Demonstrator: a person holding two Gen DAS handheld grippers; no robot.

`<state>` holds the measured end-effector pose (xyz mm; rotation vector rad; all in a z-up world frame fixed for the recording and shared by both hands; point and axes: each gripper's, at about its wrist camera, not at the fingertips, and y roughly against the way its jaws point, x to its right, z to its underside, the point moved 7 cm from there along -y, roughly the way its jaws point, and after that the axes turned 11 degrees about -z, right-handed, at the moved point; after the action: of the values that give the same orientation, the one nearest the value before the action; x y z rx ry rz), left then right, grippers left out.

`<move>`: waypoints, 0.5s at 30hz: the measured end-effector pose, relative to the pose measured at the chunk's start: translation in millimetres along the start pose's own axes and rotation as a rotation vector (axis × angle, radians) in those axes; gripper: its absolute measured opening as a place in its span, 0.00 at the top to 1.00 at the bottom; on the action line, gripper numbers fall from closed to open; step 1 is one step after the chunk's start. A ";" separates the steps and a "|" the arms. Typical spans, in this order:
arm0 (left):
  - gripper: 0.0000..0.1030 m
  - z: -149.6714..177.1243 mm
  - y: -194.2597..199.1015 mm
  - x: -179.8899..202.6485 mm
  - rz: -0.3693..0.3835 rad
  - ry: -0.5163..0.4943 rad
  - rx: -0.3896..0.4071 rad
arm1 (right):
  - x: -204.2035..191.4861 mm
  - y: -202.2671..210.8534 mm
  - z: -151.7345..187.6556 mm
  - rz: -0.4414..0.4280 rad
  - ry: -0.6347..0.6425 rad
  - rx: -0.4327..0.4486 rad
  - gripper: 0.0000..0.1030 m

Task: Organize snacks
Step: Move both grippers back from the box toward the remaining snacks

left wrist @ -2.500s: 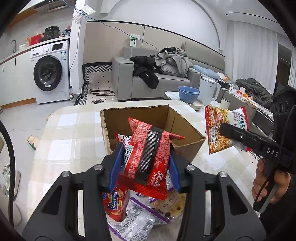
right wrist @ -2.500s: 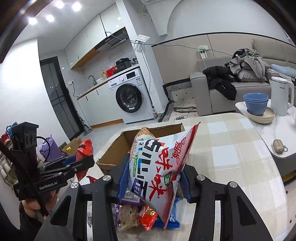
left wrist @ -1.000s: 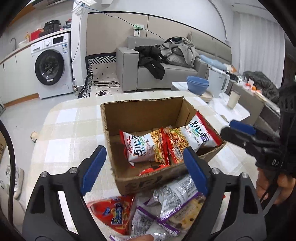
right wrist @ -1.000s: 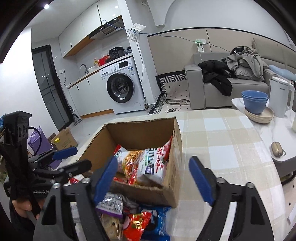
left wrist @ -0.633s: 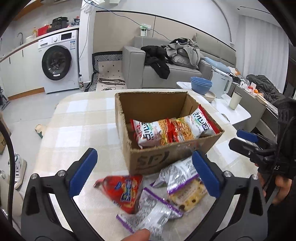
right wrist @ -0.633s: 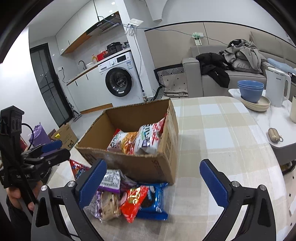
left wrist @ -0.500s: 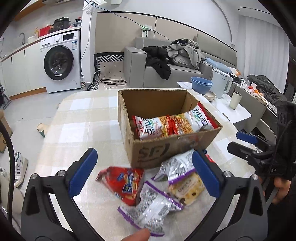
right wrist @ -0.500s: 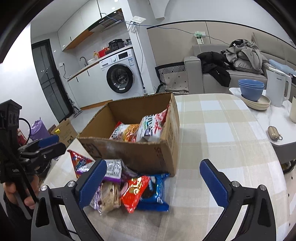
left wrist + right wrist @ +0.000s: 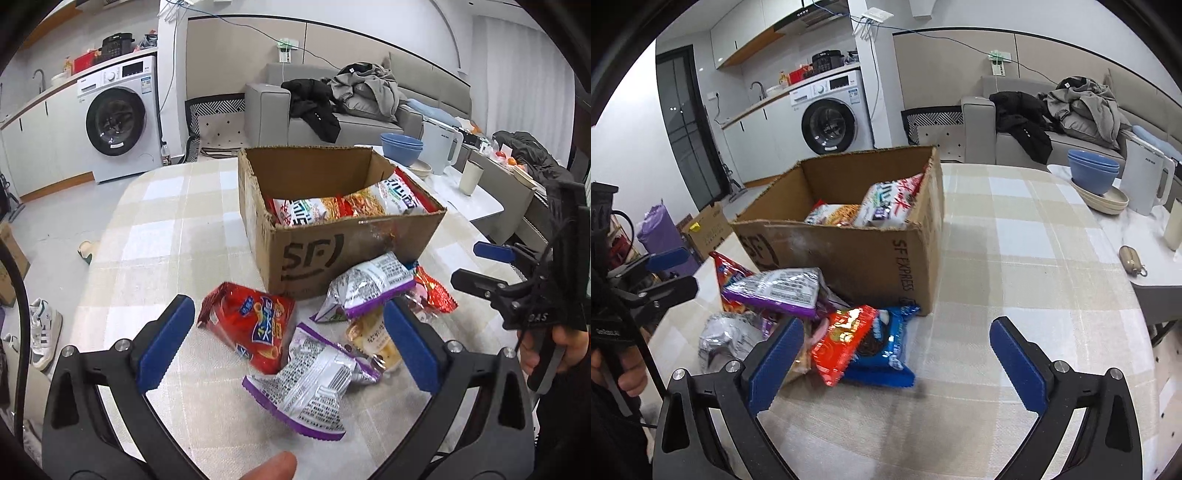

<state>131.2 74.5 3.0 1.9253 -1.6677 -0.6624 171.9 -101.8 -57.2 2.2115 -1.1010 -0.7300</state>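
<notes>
A cardboard box (image 9: 314,254) stands on the checked table and holds noodle packets (image 9: 306,210); it also shows in the right wrist view (image 9: 871,254). Loose snacks lie in front of it: a red bag (image 9: 255,325), a silver-purple packet (image 9: 310,387), another silver-purple packet (image 9: 369,284), a beige cookie packet (image 9: 369,336). My left gripper (image 9: 284,347) is open and empty above the red bag and the packets. My right gripper (image 9: 894,365) is open and empty, near a blue cookie pack (image 9: 882,347) and an orange-red packet (image 9: 842,339).
A side table to the right holds blue bowls (image 9: 1093,170), a white kettle (image 9: 1148,181), a cup (image 9: 472,177) and a small pouch (image 9: 1130,258). A sofa with clothes (image 9: 351,99) and a washing machine (image 9: 118,122) stand beyond the table.
Both grippers let their packets go into the box, opened, and pulled back and down toward the loose snacks in front of it.
</notes>
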 end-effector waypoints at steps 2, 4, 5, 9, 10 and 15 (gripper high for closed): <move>0.01 7.5 -0.5 0.2 0.000 -0.011 -0.013 | 5.3 -0.7 1.8 0.018 -0.005 -0.011 0.01; 0.01 13.8 -2.1 1.7 -0.007 -0.034 -0.026 | 10.3 -2.0 3.4 0.023 -0.020 -0.019 0.01; 0.01 17.1 -3.0 2.2 -0.010 -0.044 -0.033 | 11.9 -3.2 4.1 0.025 -0.024 -0.026 0.01; 0.01 27.2 -8.8 3.7 0.007 -0.059 -0.060 | 14.1 -6.6 7.6 0.032 -0.018 -0.045 0.01; 0.01 27.5 -9.8 3.6 0.008 -0.060 -0.065 | 15.1 -7.9 8.5 0.035 -0.019 -0.051 0.01; 0.01 31.6 -11.5 2.9 0.000 -0.081 -0.065 | 18.7 -12.7 13.6 0.052 -0.019 -0.070 0.01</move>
<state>119.5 71.2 -28.5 1.8760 -1.6733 -0.7952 179.0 -114.1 -79.4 2.1136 -1.1214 -0.7564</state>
